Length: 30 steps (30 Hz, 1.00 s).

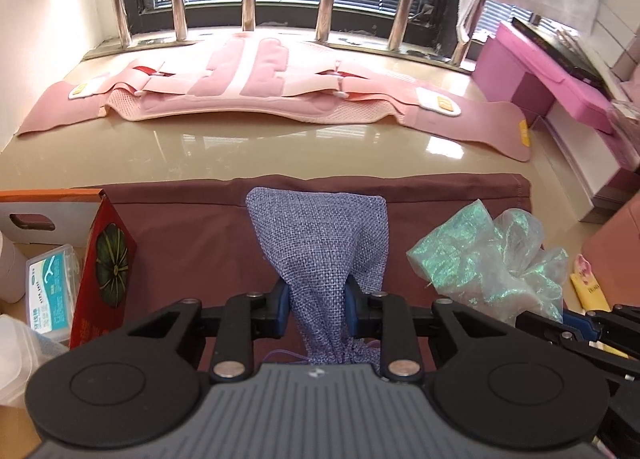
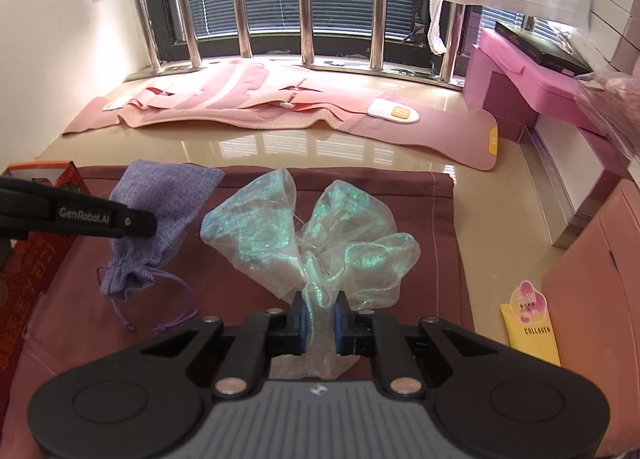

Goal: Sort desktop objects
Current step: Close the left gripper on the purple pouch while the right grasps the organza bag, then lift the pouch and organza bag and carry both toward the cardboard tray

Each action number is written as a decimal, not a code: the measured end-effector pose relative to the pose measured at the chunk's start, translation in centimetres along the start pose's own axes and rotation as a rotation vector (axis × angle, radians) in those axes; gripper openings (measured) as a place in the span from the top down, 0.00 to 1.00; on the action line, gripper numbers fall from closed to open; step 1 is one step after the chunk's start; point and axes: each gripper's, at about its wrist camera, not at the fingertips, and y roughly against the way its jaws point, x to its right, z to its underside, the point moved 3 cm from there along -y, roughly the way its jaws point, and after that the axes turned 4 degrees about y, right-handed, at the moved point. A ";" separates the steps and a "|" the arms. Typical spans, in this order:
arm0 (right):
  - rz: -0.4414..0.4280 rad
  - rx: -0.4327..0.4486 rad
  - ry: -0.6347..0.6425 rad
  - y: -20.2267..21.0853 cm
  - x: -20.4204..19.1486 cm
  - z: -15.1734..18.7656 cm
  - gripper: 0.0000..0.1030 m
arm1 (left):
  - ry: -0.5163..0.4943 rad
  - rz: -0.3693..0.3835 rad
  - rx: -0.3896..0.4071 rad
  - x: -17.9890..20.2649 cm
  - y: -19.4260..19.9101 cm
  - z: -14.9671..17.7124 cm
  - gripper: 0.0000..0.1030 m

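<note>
1. On the maroon cloth (image 2: 400,195), two soft pouches lie side by side, each taken near its gathered neck by one gripper.
2. Left gripper (image 1: 316,309): clenched on the purple burlap pouch (image 1: 320,243). The grip sits just above the drawstring end, where the fabric bunches narrow enough to fit between the pads. The right wrist view shows the drawstring (image 2: 172,311) trailing loose on the cloth.
3. Right gripper (image 2: 320,321): clenched on the iridescent organza bag (image 2: 280,235), also at its cinched neck. The wide, flimsy body fans out ahead of the fingers and offers no firm hold.
4. Judgement: the neck grip lets each pouch hang as one bundle when lifted.
5. Beside the left gripper stand a red carton (image 1: 104,267) and a floss-pick box (image 1: 50,291), likely sorting destinations.
6. A yellow collagen sachet (image 2: 530,327) lies off the cloth, untouched.
</note>
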 end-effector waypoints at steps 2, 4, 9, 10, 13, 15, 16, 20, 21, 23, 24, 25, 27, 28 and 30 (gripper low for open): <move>-0.008 0.006 -0.006 0.7 0.0 0.2 0.89 | -0.004 0.008 0.005 0.1 0.7 0.4 0.75; -0.010 0.019 -0.007 1.7 0.0 0.5 0.90 | -0.005 0.014 0.005 0.2 1.5 0.8 0.75; -0.017 0.051 -0.009 4.3 -0.2 1.3 0.90 | -0.012 0.040 0.012 0.3 3.9 2.1 0.76; -0.018 0.057 -0.009 4.8 -0.2 1.4 0.90 | -0.017 0.043 0.015 0.4 4.4 2.4 0.76; -0.022 0.076 -0.010 6.3 -0.3 1.9 0.91 | -0.031 0.053 0.024 0.5 6.1 3.5 0.76; -0.025 0.089 -0.011 7.3 -0.4 2.2 0.91 | -0.033 0.057 0.033 0.5 7.3 4.1 0.76; -0.026 0.095 -0.011 7.8 -0.4 2.4 0.91 | -0.030 0.053 0.042 0.5 7.9 4.5 0.76; -0.042 0.131 -0.009 10.7 -0.7 3.2 0.91 | -0.021 0.063 0.063 0.0 10.8 5.6 0.76; -0.048 0.137 -0.004 11.5 -0.9 3.3 0.91 | -0.021 0.062 0.074 -0.2 11.7 5.9 0.76; -0.061 0.147 0.007 13.1 -1.2 3.6 0.91 | -0.004 0.059 0.091 -0.7 13.5 6.5 0.76; -0.069 0.150 0.014 13.8 -1.4 3.8 0.91 | 0.012 0.058 0.096 -1.0 14.4 6.9 0.76; -0.078 0.152 0.020 14.5 -1.6 3.9 0.91 | 0.028 0.057 0.102 -1.4 15.3 7.2 0.76; -0.098 0.154 0.031 15.9 -2.1 4.3 0.91 | 0.059 0.056 0.114 -2.0 17.1 8.0 0.76; -0.110 0.158 0.035 16.6 -2.4 4.5 0.91 | 0.075 0.055 0.119 -2.4 18.0 8.3 0.76; -0.135 0.160 0.045 17.8 -3.2 4.8 0.91 | 0.101 0.048 0.134 -3.1 19.8 9.1 0.76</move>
